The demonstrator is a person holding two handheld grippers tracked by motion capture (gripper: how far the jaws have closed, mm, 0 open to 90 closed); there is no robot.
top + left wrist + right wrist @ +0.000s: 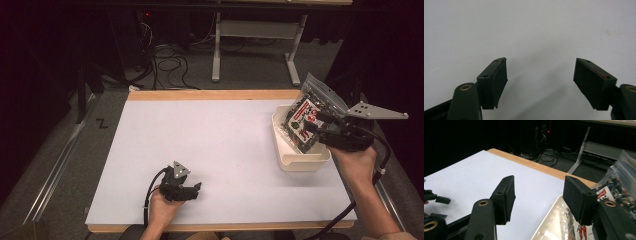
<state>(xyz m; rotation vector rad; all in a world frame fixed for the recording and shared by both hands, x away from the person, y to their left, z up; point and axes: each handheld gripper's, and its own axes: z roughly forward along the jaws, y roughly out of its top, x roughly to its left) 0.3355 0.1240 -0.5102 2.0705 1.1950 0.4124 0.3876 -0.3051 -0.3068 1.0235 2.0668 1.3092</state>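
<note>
- Dark floor with trailing cables and a grey desk frame lies behind my workspace; nearer me, the white table top (210, 150) with its wooden edge takes up most of the high view.
- At the right side of that surface stands a white plastic bin (300, 161), its rounded lip towards me. In the right gripper view I can see its ribbed inner wall (549, 220) and some small packets lying in the bottom.
- Leaning up out of the bin is a clear zip bag (311, 117) with a red-and-white label and dark, mixed small contents; its top stands above the far rim. It shows at the right edge (621, 185) of the right gripper view.
- My right gripper (320, 127) sits just beside the bag, over the bin; from above it overlaps the bag's lower half. Its own camera shows the jaws standing wide apart (539, 195) with nothing between them, the bag off to one side.
- My left gripper (196, 190) rests low over bare table near the front edge, well apart from the bin, jaws spread wide (540, 77) and empty.
- I judge the step in hand to be the approach to the bag. Next I would swing the right jaws round to straddle the bag's edge, then close; the slack film may slip or fold.
</note>
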